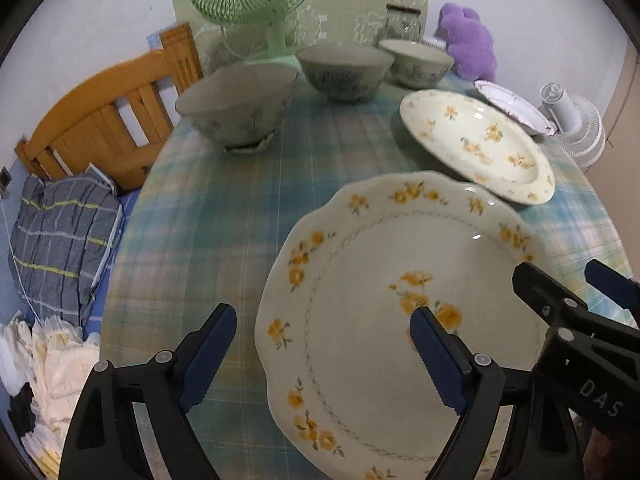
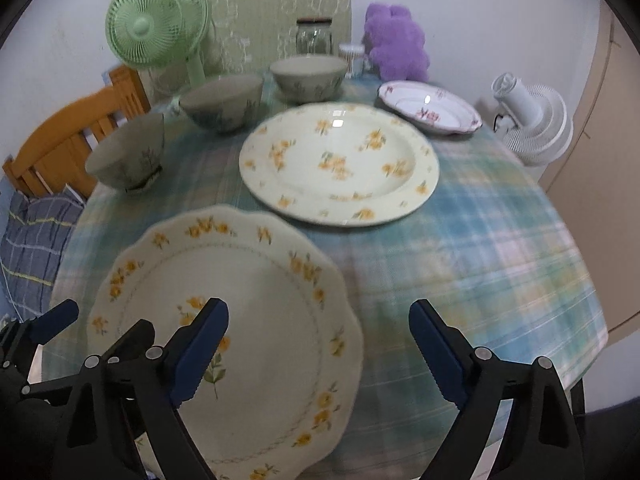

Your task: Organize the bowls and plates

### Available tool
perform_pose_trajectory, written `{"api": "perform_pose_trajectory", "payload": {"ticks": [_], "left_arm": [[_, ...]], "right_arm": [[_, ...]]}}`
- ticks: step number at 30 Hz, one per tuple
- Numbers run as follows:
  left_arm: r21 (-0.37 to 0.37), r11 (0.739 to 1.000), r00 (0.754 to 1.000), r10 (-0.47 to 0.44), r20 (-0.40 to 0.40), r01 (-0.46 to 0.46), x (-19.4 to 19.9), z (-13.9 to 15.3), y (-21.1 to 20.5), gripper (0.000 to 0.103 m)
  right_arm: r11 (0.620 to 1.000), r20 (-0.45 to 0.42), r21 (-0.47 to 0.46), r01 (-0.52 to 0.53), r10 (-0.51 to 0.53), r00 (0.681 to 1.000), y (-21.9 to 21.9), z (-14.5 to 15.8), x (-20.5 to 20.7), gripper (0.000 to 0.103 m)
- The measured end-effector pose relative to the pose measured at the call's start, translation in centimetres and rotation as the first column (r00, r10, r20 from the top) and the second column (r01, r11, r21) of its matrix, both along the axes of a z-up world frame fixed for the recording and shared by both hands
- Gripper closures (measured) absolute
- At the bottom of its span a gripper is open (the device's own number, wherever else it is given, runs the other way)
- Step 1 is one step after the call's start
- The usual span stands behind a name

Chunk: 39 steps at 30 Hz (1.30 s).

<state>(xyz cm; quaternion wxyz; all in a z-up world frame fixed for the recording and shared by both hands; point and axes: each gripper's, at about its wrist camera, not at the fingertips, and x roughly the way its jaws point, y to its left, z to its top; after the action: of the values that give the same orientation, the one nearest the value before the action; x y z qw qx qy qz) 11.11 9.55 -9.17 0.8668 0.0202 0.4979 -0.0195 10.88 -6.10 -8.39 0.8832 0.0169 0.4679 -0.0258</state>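
Nothing is looking stacked yet: three bowls (image 2: 216, 102) and three plates (image 2: 339, 164) are sitting apart on the table (image 2: 500, 248), while both grippers, left (image 1: 324, 354) and right (image 2: 319, 354), are hovering wide-jawed and empty over the nearest plate (image 2: 228, 328).

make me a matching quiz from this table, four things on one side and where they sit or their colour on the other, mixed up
Things:
1. scalloped plate
2. pink-flowered plate
3. plush toy
4. desk fan

Descriptions:
A. purple, at the far edge of the table
B. green, standing behind the bowls
C. nearest the cameras, yellow flowers around its rim
D. far right of the table, beside the round yellow-flowered plate

Pairs: 1-C, 2-D, 3-A, 4-B
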Motion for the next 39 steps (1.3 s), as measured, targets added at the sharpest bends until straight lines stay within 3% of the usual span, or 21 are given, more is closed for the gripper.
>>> {"api": "perform_pose_trajectory", "payload": {"ticks": [12,20,29,39], "left_arm": [[-0.027,0.999,0.996,-0.040,-0.073,0.038,2.1,-2.1,-0.5,0.020],[-0.066,0.995,0.992,-0.084,-0.098,0.078,3.1,-2.3,-0.5,0.017],[-0.081,0.992,0.985,-0.108,-0.135,0.097,3.5,-2.2,-0.5,0.017],[-0.083,0.988,0.983,-0.142,-0.115,0.133,3.8,-0.2,-1.5,0.017]], "right_arm": [[1.000,-0.100,0.006,0.024,-0.023,0.995,-0.1,-3.0,2.0,0.017],[0.999,-0.156,0.036,-0.010,0.015,0.988,0.5,-4.1,3.7,0.021],[0.999,-0.200,0.034,0.019,-0.012,0.980,0.7,-4.1,4.3,0.021],[0.999,-0.193,0.030,0.036,-0.030,0.981,0.2,-2.3,4.0,0.021]]}}
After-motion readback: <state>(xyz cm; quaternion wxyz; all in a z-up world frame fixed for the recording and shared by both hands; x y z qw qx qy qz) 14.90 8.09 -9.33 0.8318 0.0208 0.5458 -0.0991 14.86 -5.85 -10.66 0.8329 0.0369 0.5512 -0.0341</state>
